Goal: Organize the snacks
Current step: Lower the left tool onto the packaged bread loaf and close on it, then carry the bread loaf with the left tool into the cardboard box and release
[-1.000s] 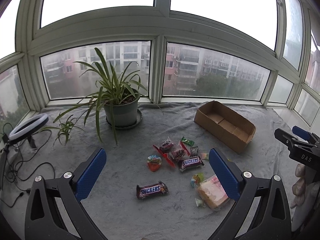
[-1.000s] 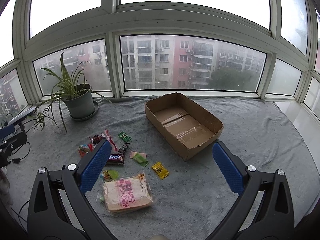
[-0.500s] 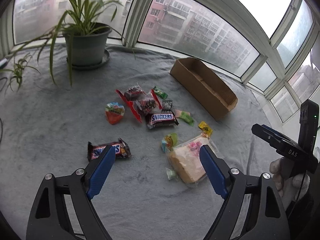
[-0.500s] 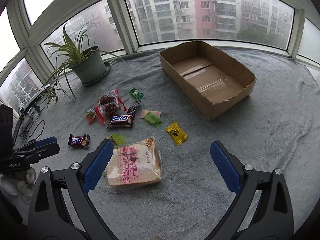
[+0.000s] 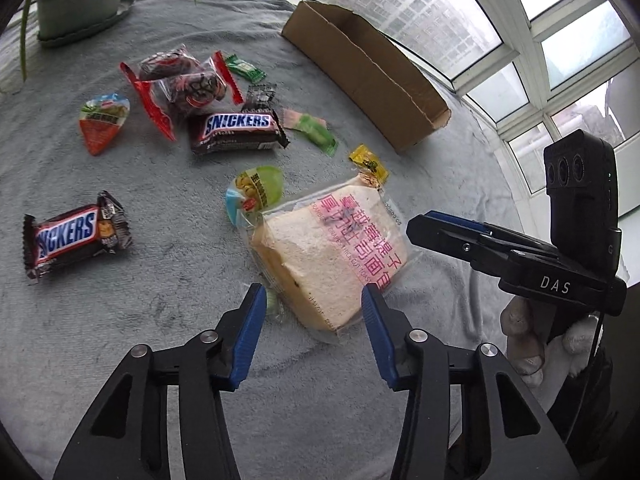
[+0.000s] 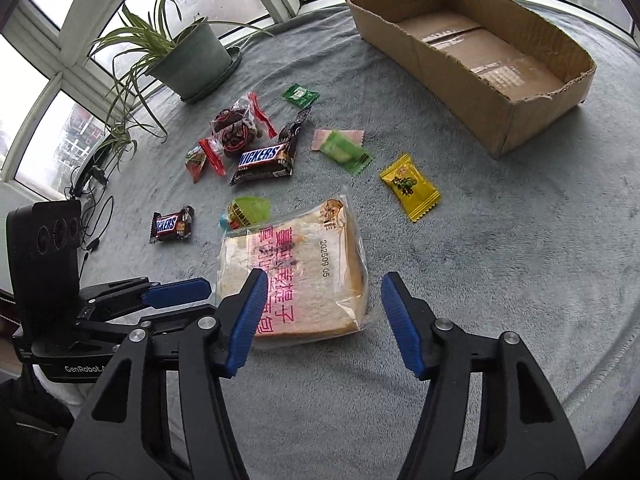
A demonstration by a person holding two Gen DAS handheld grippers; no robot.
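Both left gripper point(image 5: 310, 302) & right gripper point(image 6: 324, 290), jaws closing but gripping nothing, crowd the bagged toast point(image 5: 332, 248) at 12 o'clock; risk: slick wrapper slips, or tongs collide.

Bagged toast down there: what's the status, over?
Both grippers, left and right, open, closing in. Bagged toast flat on blanket, not gripped. Cardboard box empty. Nothing blocking.

Looking steeply down along each gripper's fingers, close above the bagged bread point(image 5: 332, 248) point(image 6: 296, 276) (shared, from opposite sides).
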